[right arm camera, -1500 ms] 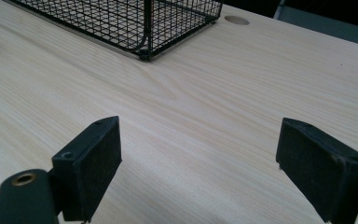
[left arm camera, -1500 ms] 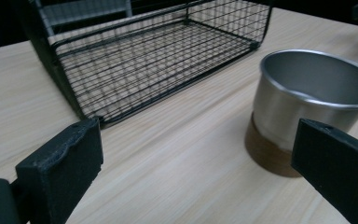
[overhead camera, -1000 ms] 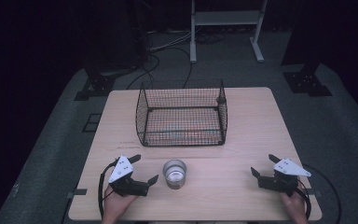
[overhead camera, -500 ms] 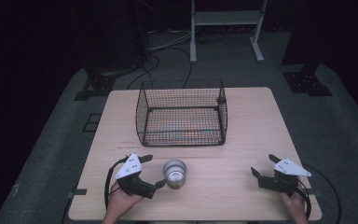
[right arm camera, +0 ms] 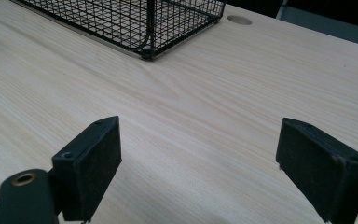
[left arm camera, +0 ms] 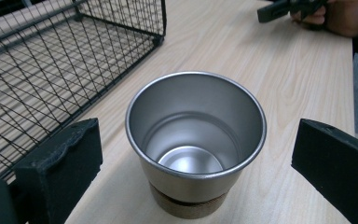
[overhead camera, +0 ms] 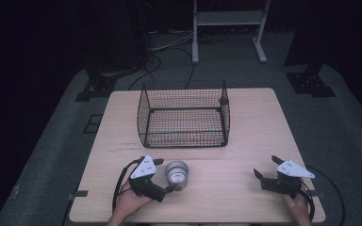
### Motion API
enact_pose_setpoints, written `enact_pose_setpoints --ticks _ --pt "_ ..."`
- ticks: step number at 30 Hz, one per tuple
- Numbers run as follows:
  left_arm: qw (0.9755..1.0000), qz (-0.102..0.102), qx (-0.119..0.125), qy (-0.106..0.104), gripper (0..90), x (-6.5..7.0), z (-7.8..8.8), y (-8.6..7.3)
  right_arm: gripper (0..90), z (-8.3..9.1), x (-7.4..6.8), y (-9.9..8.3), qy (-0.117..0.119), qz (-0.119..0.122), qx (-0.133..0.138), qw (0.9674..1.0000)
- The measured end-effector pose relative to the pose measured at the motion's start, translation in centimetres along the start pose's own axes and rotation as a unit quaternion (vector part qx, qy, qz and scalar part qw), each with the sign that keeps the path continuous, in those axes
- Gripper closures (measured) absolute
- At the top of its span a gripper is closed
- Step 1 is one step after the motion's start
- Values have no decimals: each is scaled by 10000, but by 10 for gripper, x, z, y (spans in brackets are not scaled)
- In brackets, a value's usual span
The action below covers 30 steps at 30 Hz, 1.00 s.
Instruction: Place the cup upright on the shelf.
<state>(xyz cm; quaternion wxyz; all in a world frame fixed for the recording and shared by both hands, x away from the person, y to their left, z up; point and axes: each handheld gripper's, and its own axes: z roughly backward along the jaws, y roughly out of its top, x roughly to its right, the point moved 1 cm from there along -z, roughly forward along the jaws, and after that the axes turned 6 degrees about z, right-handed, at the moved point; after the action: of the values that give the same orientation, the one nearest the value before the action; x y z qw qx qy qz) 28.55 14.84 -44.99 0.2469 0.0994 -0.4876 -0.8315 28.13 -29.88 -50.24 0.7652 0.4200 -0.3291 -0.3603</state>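
Standing upright near the front edge of the surface point(overhead camera: 245, 132), mouth up and empty: a small steel cup point(overhead camera: 176, 173) with a brown band at its base. Bracketing it from the person's left, the left gripper point(left arm camera: 193, 158), jaws spread wide with one pad on either side of the cup's wall and daylight showing on both sides (no contact that can be seen yet). Looking like a grasp in preparation, judging by the cup sitting squarely between the open pads; closing straight in across the vertical axis seeming the natural move. Resting well apart toward the right front corner, the right gripper point(overhead camera: 268, 178), likewise open and holding nothing, pointing across bare wood. Sitting beyond the cup toward the middle of the surface, a black wire basket point(overhead camera: 184, 117), open-topped and apparently empty, near but not touching. Nothing lying between cup and basket; only the near basket wall needing clearance, should the cup be headed there.
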Motion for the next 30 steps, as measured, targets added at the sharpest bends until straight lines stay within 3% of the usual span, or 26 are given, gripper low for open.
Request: enact_pose_setpoints --ticks 5,20,30 --pt "9997 -59 -212 50 0 -1 -9 -1 134 0 0 0 2 18 9 10000" --pt "9978 -106 -648 -127 0 -3 -34 0 134 0 0 0 27 24 15 10000" --pt "9960 -194 -853 -151 176 -4 -40 4 134 0 -1 0 37 48 29 10000"
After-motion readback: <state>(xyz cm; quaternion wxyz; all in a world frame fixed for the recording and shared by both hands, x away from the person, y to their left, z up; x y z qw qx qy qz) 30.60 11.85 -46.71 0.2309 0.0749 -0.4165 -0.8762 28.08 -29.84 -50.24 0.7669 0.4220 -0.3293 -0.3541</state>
